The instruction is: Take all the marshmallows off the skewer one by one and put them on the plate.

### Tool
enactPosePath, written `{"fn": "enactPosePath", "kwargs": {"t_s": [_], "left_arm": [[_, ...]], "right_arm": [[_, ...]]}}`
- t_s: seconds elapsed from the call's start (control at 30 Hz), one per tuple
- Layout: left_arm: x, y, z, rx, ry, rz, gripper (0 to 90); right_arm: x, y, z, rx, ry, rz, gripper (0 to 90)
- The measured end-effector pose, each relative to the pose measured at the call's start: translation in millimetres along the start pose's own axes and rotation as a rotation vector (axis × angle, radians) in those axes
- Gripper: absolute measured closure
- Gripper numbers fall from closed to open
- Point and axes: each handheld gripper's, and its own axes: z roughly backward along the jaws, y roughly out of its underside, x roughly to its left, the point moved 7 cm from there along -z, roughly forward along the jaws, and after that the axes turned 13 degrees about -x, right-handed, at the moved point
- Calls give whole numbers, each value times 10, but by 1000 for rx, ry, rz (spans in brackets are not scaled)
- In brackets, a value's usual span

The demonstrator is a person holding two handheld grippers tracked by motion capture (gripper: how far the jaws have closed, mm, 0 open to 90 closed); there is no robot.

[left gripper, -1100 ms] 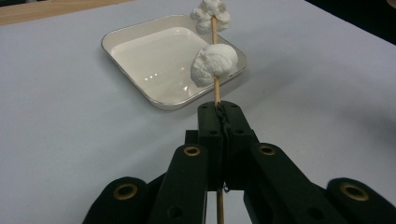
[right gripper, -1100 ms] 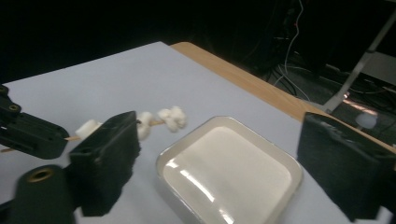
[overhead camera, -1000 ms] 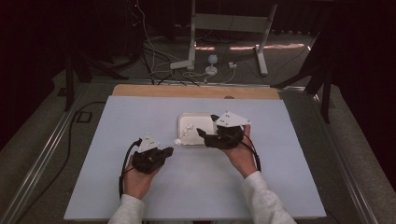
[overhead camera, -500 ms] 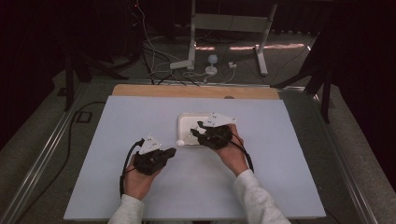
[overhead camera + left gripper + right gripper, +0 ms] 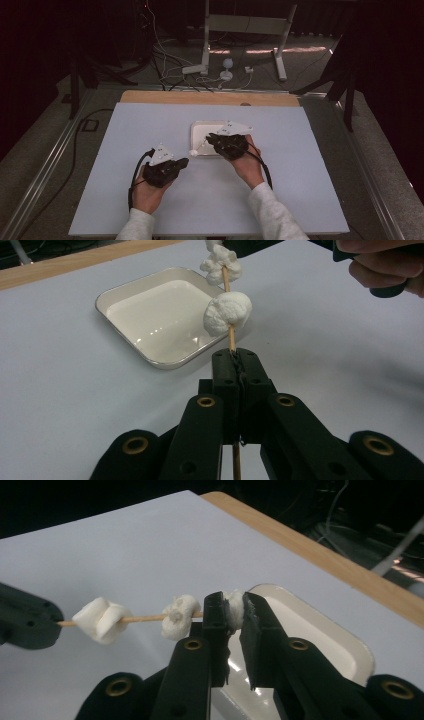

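Note:
A thin wooden skewer (image 5: 231, 337) runs between my two grippers. My left gripper (image 5: 240, 357) is shut on its near end, low over the table (image 5: 150, 125). A round white marshmallow (image 5: 227, 313) sits on the stick just past the jaws, and a lumpier one (image 5: 220, 262) sits farther up. My right gripper (image 5: 234, 607) is shut on a third marshmallow (image 5: 235, 605) at the stick's far end, above the near edge of the white tray (image 5: 350, 650). In the high view the left gripper (image 5: 186, 161) points up and right toward the right gripper (image 5: 209, 137).
The shallow white tray (image 5: 200, 131) lies mid-table with nothing in it. A wooden strip (image 5: 210, 98) borders the table's far edge. Beyond it are cables and a metal stand (image 5: 207, 45) on the floor.
My right gripper has shifted a little left toward the left gripper and turned. The left gripper has stayed where it was.

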Motion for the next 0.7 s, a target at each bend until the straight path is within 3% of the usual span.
{"fn": "enactPosePath", "kwargs": {"t_s": [0.23,0.5,0.53,0.57,0.6,0.63,0.67,0.7], "left_arm": [[16,-12,6,3,-19,9,899],[44,-27,47,13,-38,9,900],[51,-22,77,15,-40,2,900],[68,-20,102,12,-49,7,900],[87,-22,113,6,-56,13,900],[108,-29,115,-3,-57,20,899],[114,-34,107,-8,-55,22,899],[116,-38,88,-7,-56,21,899]], "right_arm": [[8,-26,-53,-9,76,20,844],[-3,-61,-123,-6,122,25,855],[-57,-62,-115,-2,190,43,857],[-165,-63,-92,-15,220,9,856],[-243,-65,-63,-33,203,-65,854],[-282,-67,-41,-38,188,-90,849],[-295,-69,-24,-36,132,-116,844],[-297,-69,-12,-33,118,-118,840]]}}
